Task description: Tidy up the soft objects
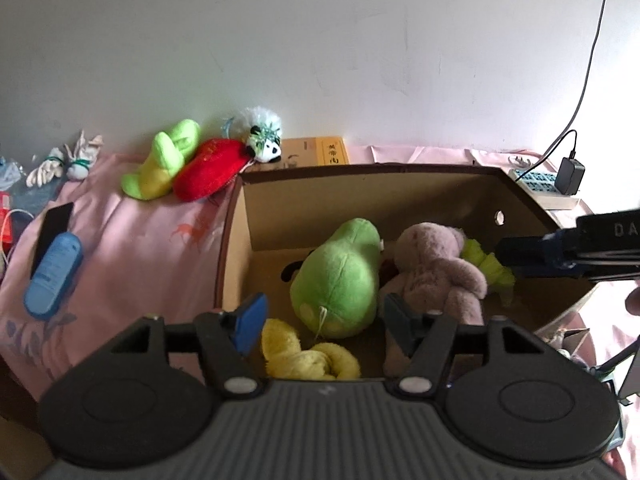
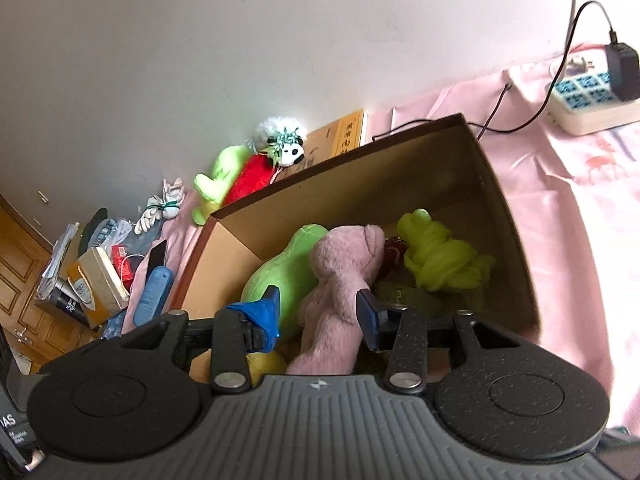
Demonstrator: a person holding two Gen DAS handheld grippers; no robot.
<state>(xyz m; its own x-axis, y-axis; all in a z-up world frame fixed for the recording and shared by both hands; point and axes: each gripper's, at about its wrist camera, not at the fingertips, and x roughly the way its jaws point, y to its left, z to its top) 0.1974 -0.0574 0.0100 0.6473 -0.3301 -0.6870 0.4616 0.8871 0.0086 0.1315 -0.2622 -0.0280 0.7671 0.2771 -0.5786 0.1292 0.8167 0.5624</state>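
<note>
An open cardboard box (image 1: 236, 236) (image 2: 508, 216) on the pink bedsheet holds a green plush (image 1: 340, 276) (image 2: 280, 268), a pink plush pig (image 1: 436, 272) (image 2: 340, 280), a yellow plush (image 1: 304, 356) and a lime yarn-like toy (image 2: 440, 256) (image 1: 488, 264). My left gripper (image 1: 324, 320) is open and empty over the box's near edge. My right gripper (image 2: 320, 312) is open, its fingers either side of the pink pig without squeezing it; it also shows in the left wrist view (image 1: 568, 248). A lime plush (image 1: 164, 164), a red plush (image 1: 212, 172) and a small panda (image 1: 264, 144) lie outside against the wall.
A blue case (image 1: 54, 276) and a black phone (image 1: 54, 228) lie left of the box. White gloves (image 1: 64, 160) and clutter sit further left. A power strip (image 2: 592, 96) with a black adapter and cable lies at the right. A yellow book (image 1: 320, 152) stands behind the box.
</note>
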